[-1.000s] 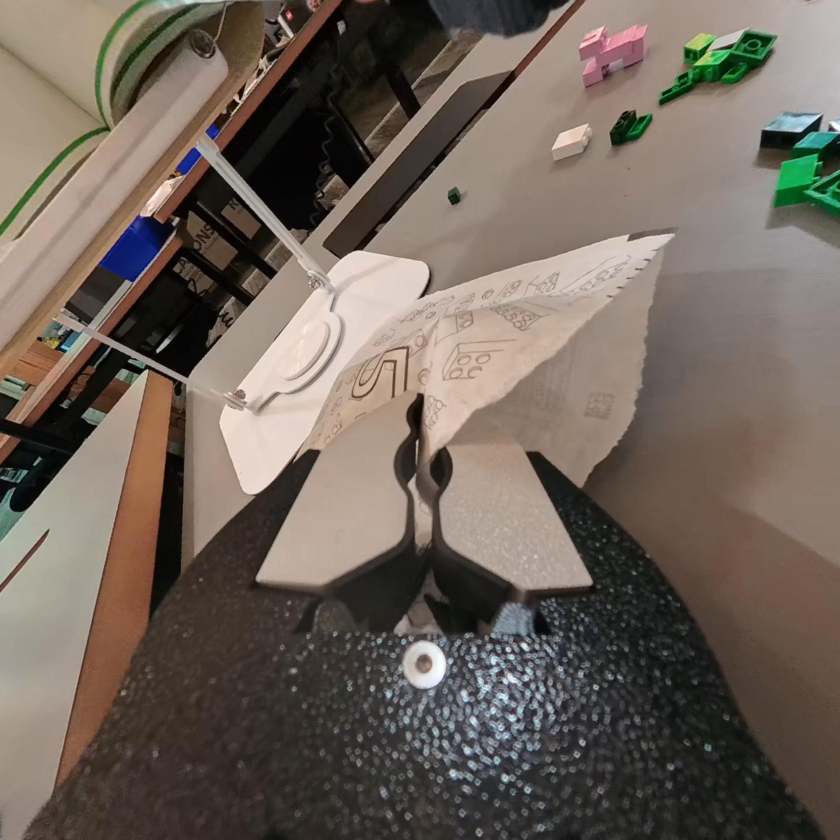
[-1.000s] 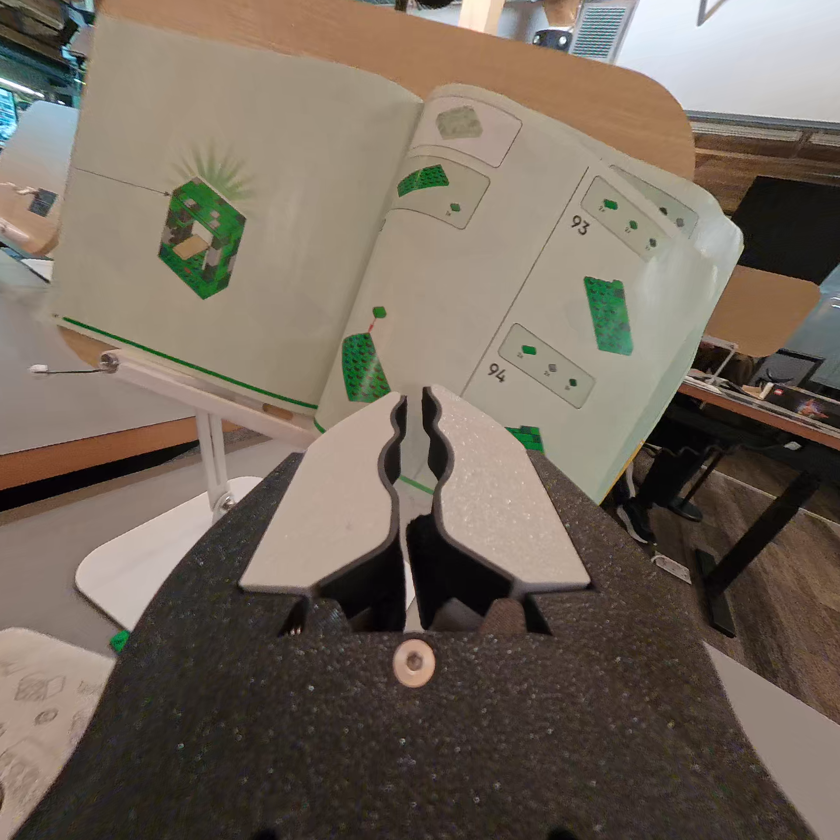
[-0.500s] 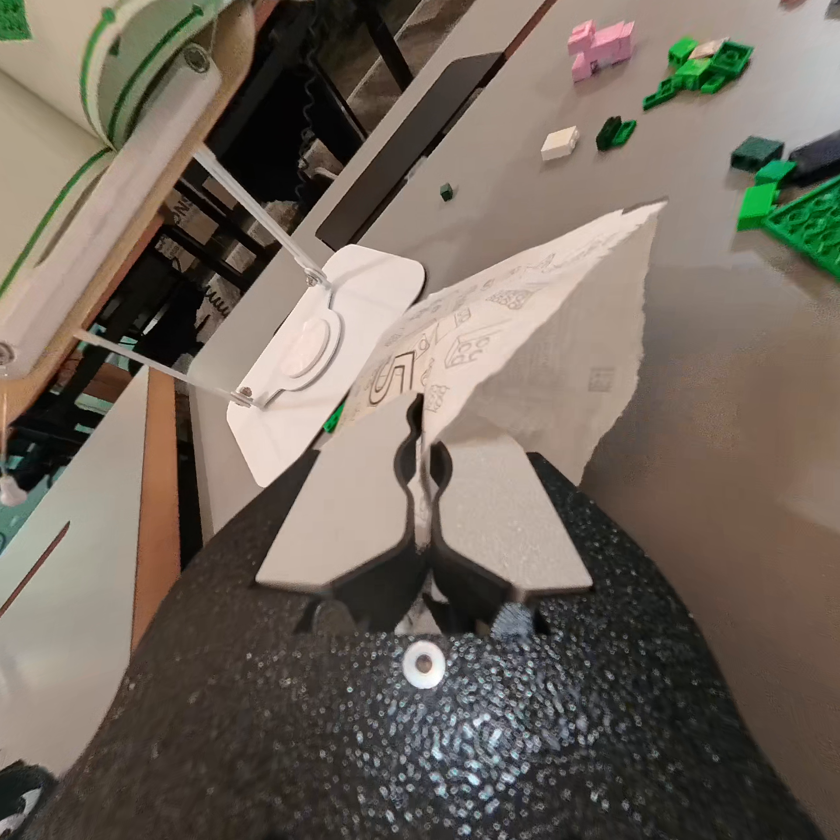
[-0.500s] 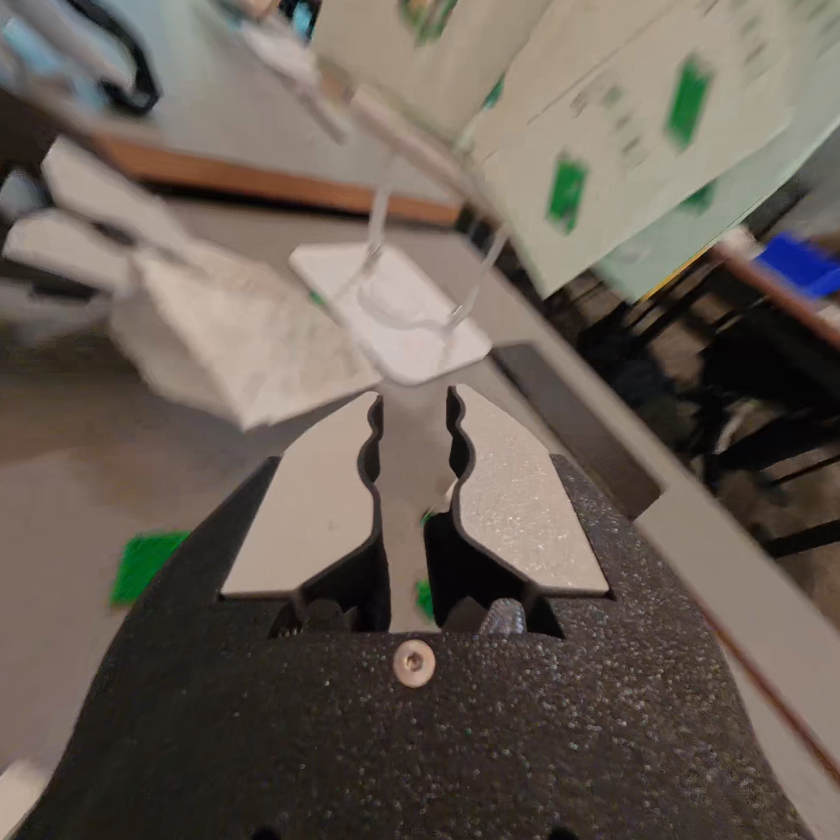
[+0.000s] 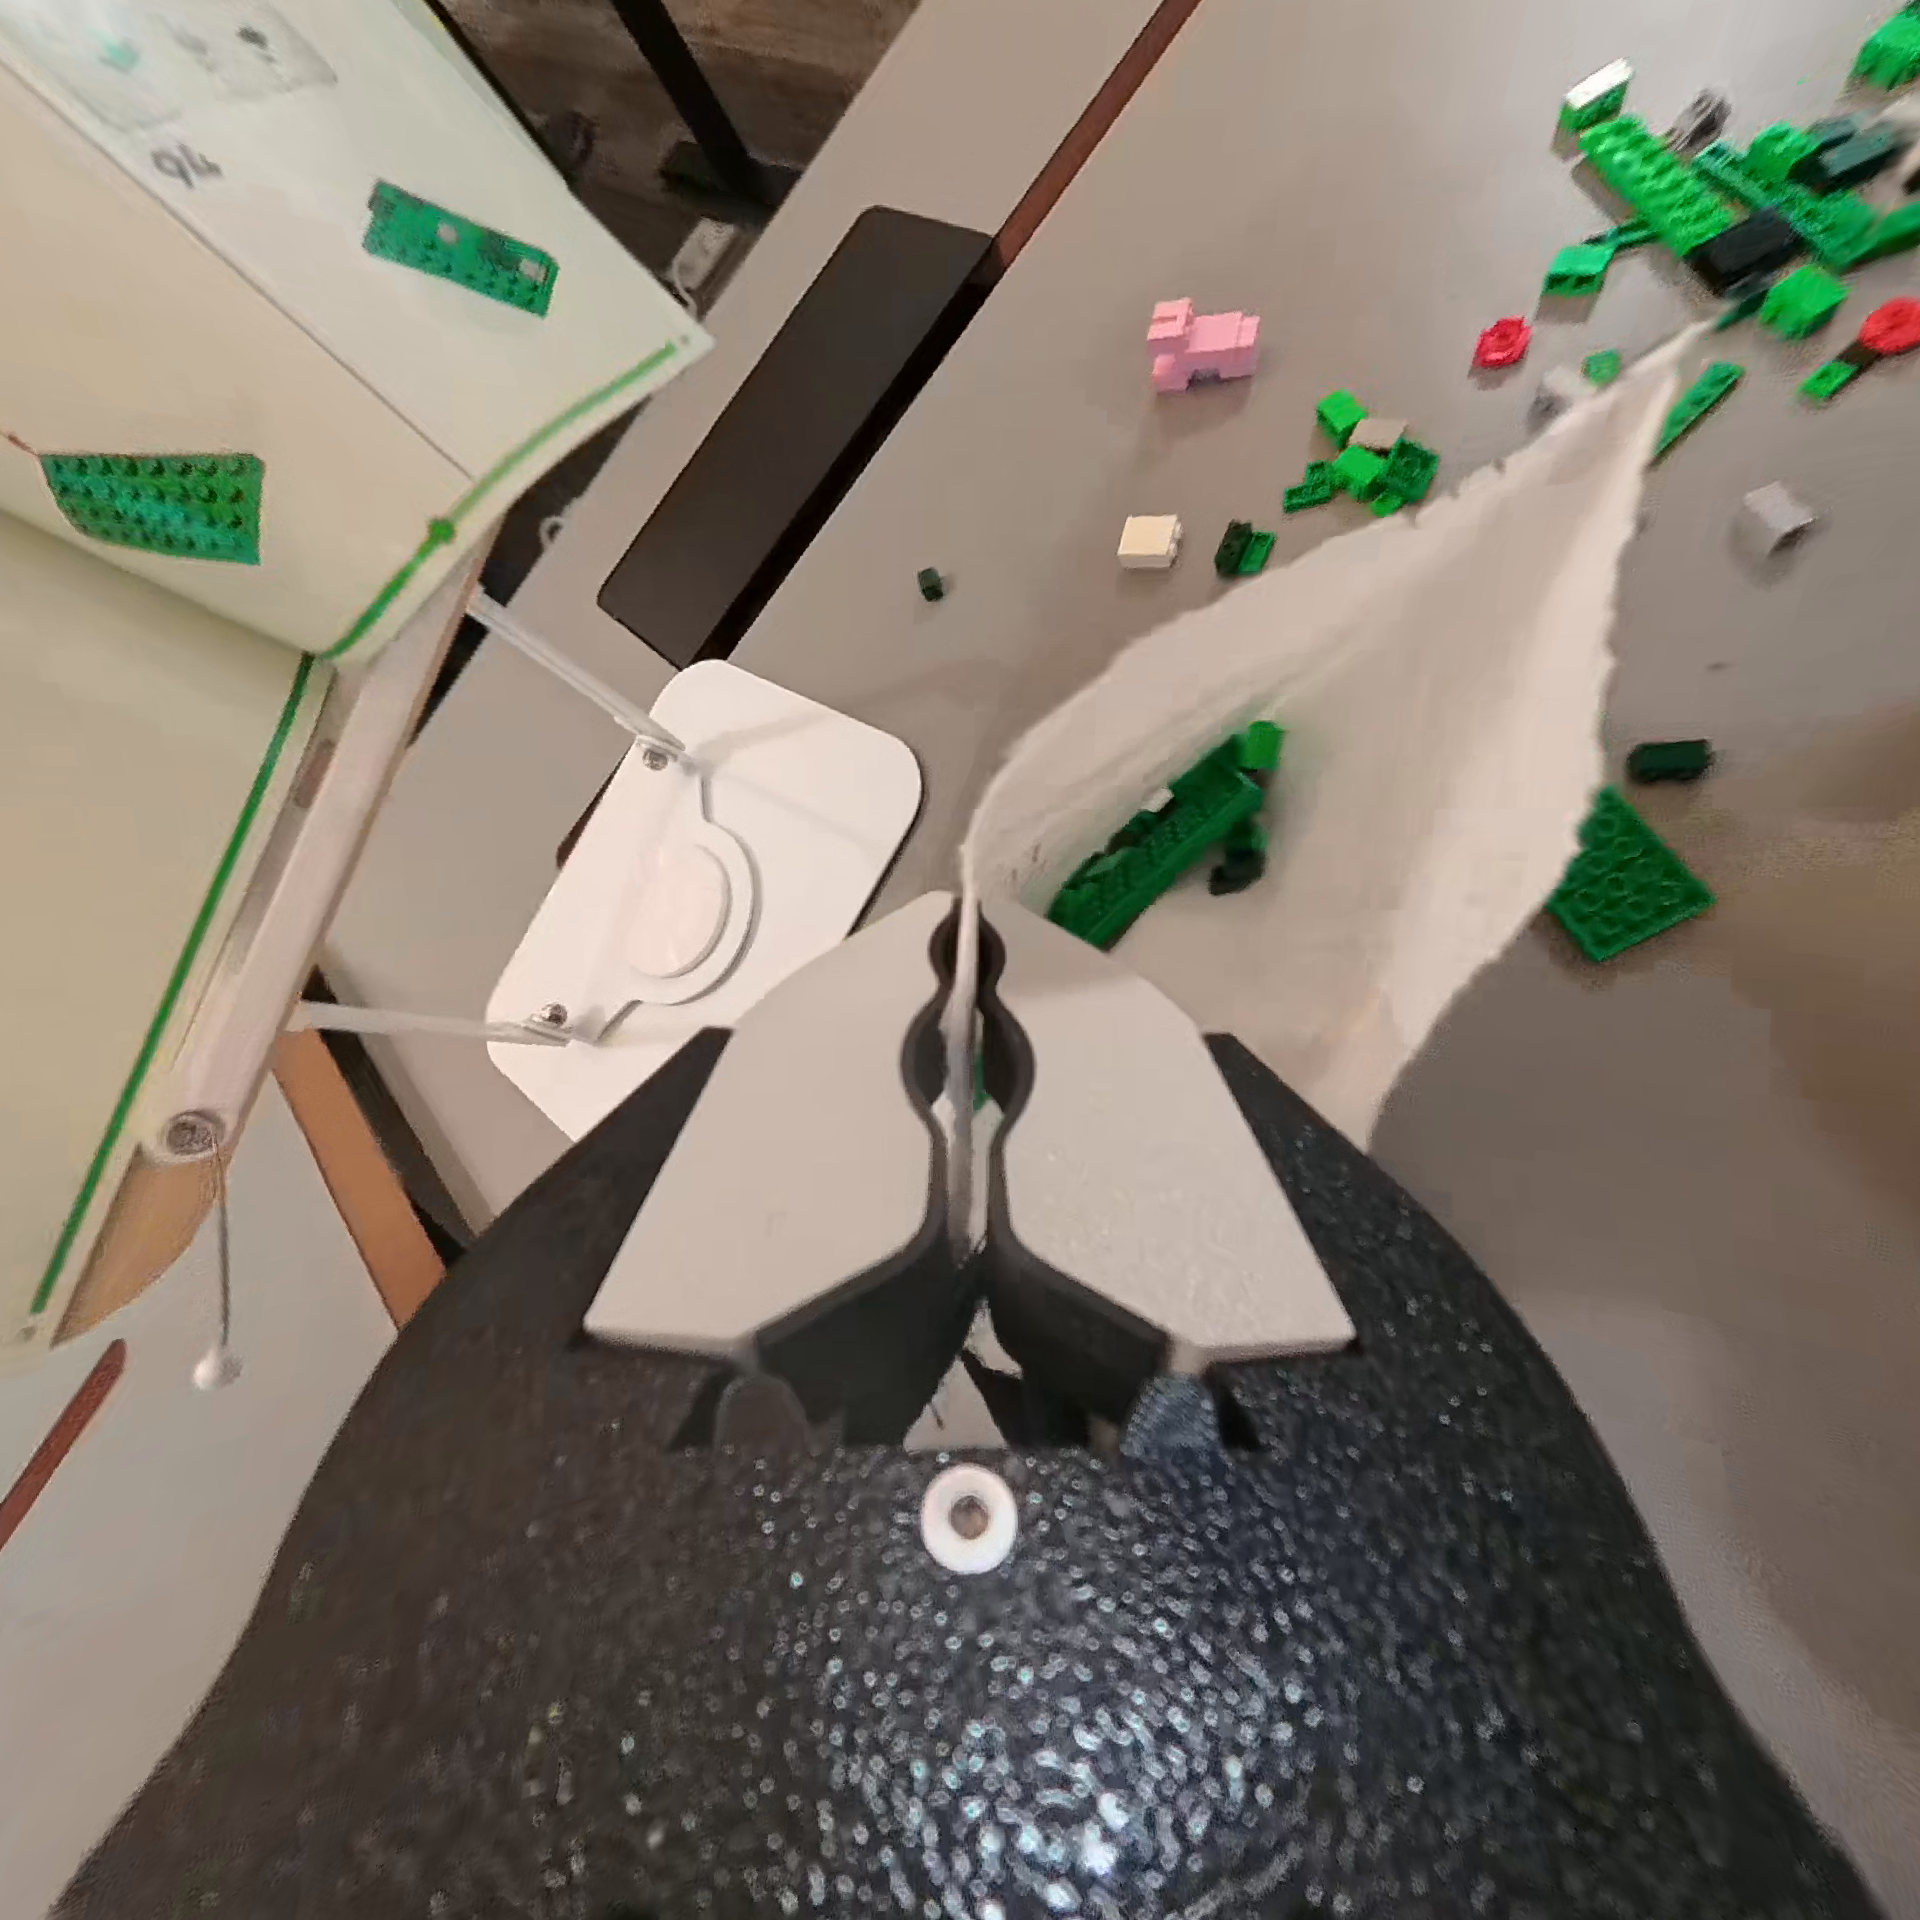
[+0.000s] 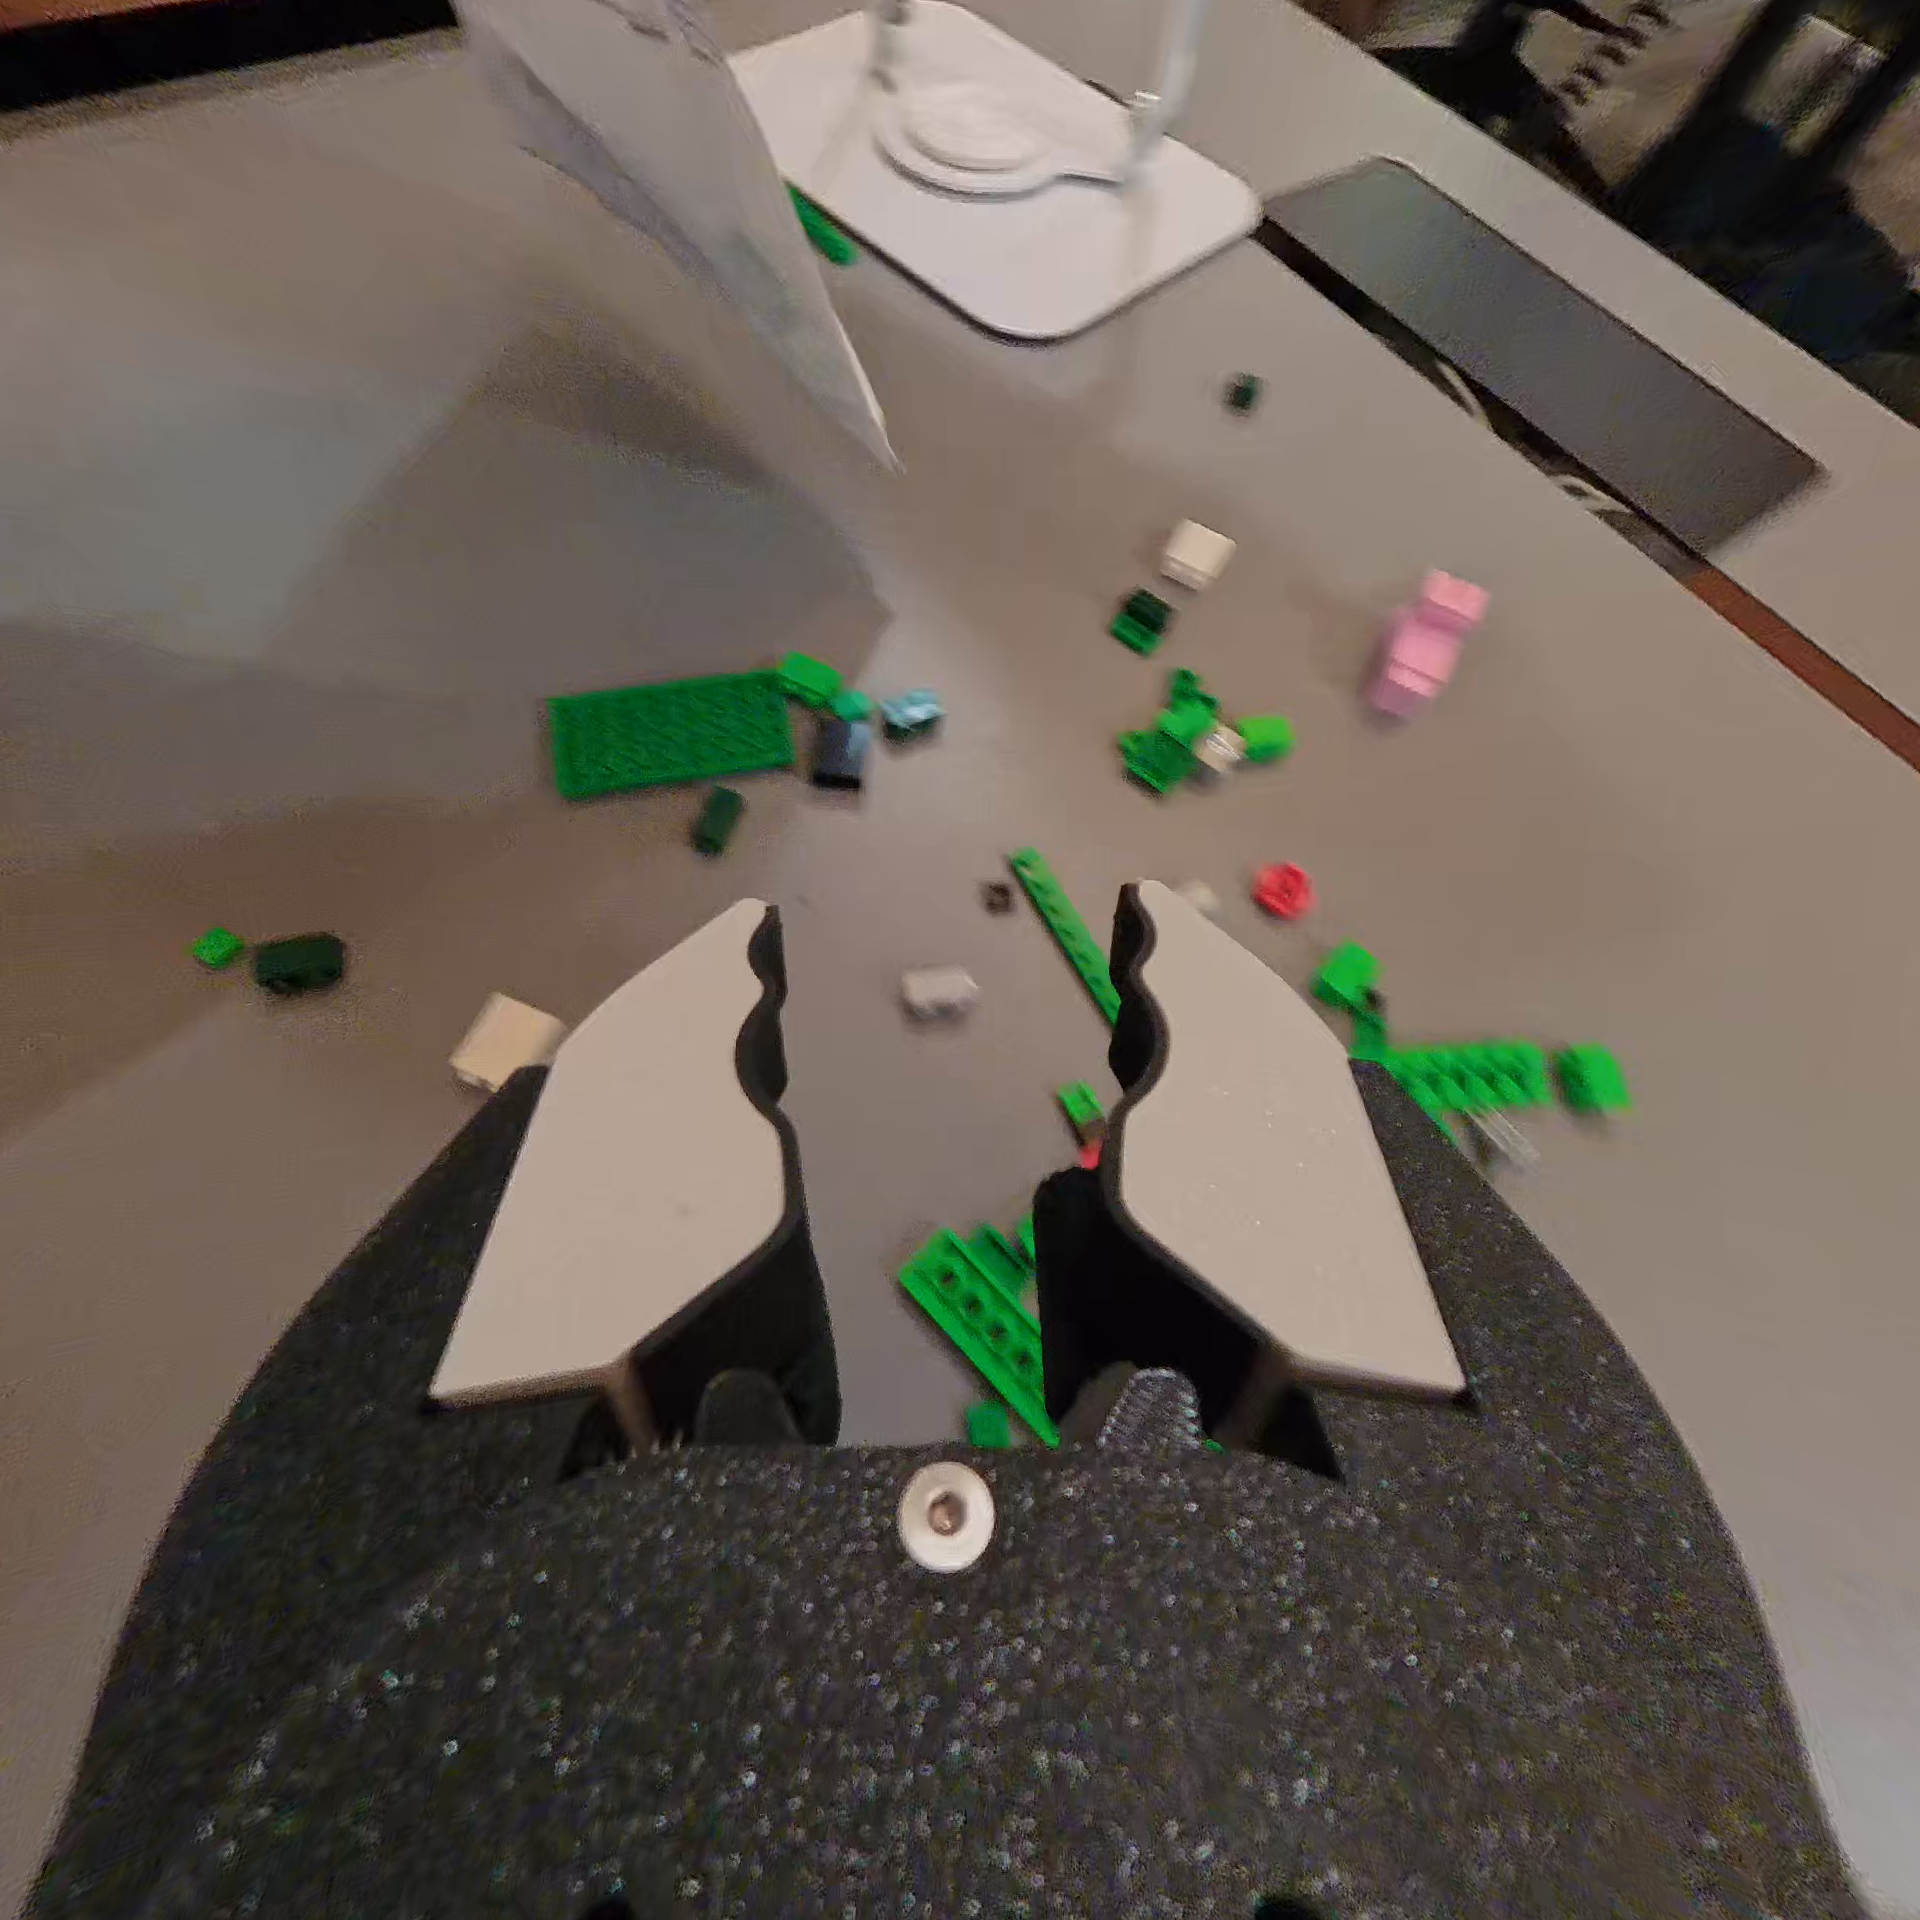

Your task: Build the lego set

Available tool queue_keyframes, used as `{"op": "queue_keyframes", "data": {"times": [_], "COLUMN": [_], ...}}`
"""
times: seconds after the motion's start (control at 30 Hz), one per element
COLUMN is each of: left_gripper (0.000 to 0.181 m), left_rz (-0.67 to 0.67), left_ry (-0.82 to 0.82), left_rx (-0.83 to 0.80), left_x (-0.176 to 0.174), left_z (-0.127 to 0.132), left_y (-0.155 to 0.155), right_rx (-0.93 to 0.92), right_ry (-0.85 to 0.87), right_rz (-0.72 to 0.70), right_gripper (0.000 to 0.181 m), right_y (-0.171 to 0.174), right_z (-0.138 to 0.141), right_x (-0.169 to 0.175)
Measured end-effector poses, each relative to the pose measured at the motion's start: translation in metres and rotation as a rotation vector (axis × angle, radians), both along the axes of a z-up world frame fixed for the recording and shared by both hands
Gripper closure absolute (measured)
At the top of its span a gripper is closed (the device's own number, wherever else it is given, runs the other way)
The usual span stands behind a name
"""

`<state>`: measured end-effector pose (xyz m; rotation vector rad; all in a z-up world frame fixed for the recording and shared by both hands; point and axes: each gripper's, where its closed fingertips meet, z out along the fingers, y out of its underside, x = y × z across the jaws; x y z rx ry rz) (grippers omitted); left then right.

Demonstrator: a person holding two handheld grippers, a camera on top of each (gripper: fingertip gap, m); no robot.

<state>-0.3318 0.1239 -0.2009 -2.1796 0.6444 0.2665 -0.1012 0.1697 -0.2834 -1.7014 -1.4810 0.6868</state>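
My left gripper (image 5: 966, 930) is shut on a white paper bag (image 5: 1382, 748) and holds it in the air above the grey table (image 5: 1558, 1299). The bag also hangs at the top of the right wrist view (image 6: 727, 229). My right gripper (image 6: 945, 914) is open and empty above loose bricks. A small grey brick (image 6: 938, 992) lies between its fingertips, a long green plate (image 6: 1070, 945) beside its right finger. A green plate (image 6: 670, 732) lies farther off, and another green plate (image 5: 1626, 888) shows under the bag. Several green, red and white bricks are scattered about.
An open instruction booklet (image 5: 260, 343) rests on a white stand whose base (image 5: 717, 894) sits on the table, also seen in the right wrist view (image 6: 1039, 197). A pink pig figure (image 6: 1423, 644) stands near the table's edge. A black rectangular panel (image 6: 1538, 343) is set in the tabletop. Left tips to right tips: about 25 centimetres. To reach the pink pig figure (image 6: 1423, 644) in a straight line is about 20 centimetres for my right fingers, about 30 centimetres for my left. It turns up in the left wrist view (image 5: 1211, 334) as well.
My left gripper has lifted and turned the bag, and green bricks now lie beneath it. My right gripper has swung down from the booklet to the table and opened wider.
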Motion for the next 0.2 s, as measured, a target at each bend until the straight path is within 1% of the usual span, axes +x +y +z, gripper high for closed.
{"op": "queue_keyframes", "data": {"times": [0.03, 0.1, 0.2], "left_gripper": [0.181, 0.181, 0.181], "left_rz": [-0.004, -0.007, -0.009], "left_ry": [-0.014, -0.031, -0.065], "left_rx": [-0.011, -0.002, 0.007], "left_x": [0.002, 0.005, 0.008], "left_z": [0.005, 0.016, 0.026], "left_y": [0.002, 0.005, 0.006], "right_rx": [0.001, 0.011, 0.053], "right_ry": [-0.001, 0.002, -0.017], "right_rz": [-0.041, -0.129, -0.267], "right_gripper": [0.119, 0.119, 0.12], "right_y": [0.009, 0.024, 0.041], "right_z": [0.003, 0.011, 0.021], "right_x": [0.014, 0.045, 0.096]}}
